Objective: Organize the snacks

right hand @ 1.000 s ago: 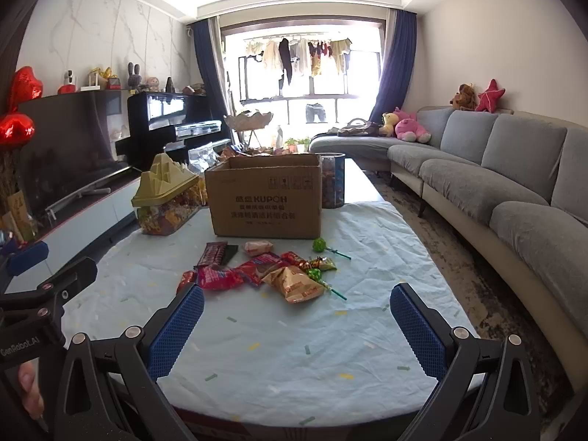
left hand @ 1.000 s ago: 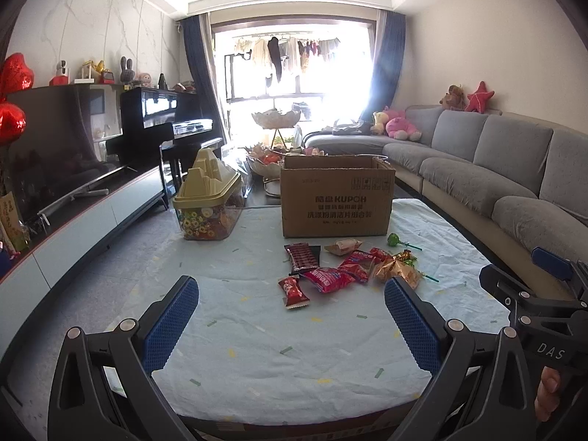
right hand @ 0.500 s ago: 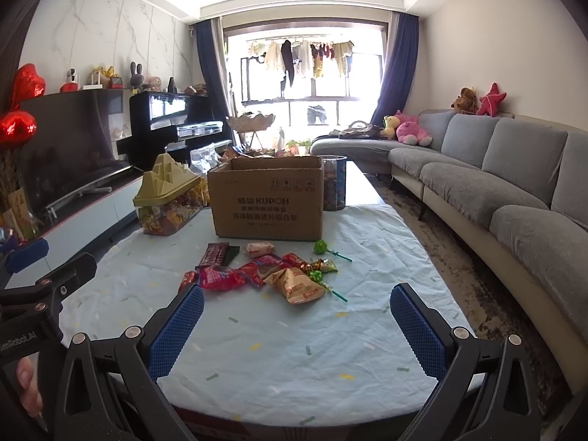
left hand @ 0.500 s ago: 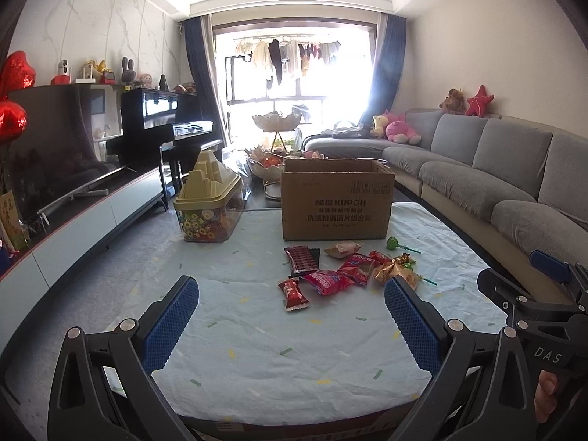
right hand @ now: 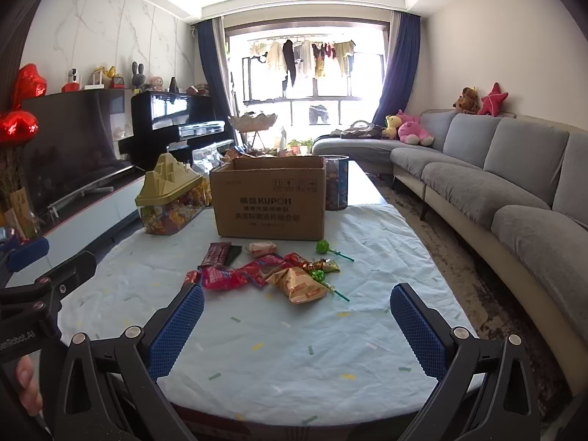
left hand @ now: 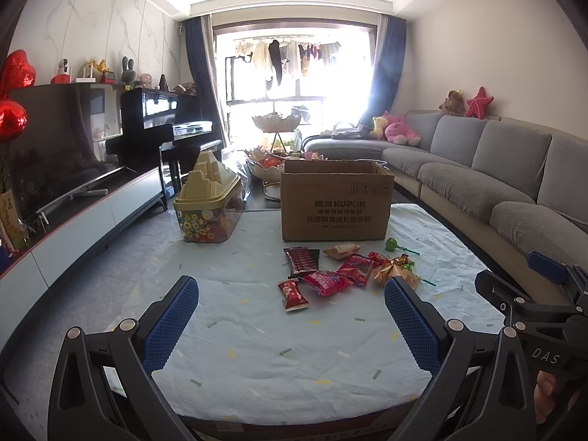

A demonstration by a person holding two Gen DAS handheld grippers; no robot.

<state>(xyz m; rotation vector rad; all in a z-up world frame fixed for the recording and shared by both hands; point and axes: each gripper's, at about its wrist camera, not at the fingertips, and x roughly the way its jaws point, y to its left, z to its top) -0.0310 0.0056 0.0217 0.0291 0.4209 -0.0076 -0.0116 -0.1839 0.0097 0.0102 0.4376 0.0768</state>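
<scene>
The right gripper [right hand: 296, 316] and left gripper [left hand: 290, 312] both hang wide apart, and the snacks [right hand: 272, 273] lie ahead, nearer the right one.

Both views have edged slightly nearer the snacks [right hand: 272, 272]

One cardboard box [left hand: 336, 202], one lidded candy container [left hand: 207, 205], two green lollipops [right hand: 325, 247], two grippers [left hand: 290, 294].

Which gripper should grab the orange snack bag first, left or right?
Probably right. The orange snack bag lies centred ahead of the open right gripper. In the left view the bag sits behind the left gripper's right finger, off-centre.
</scene>
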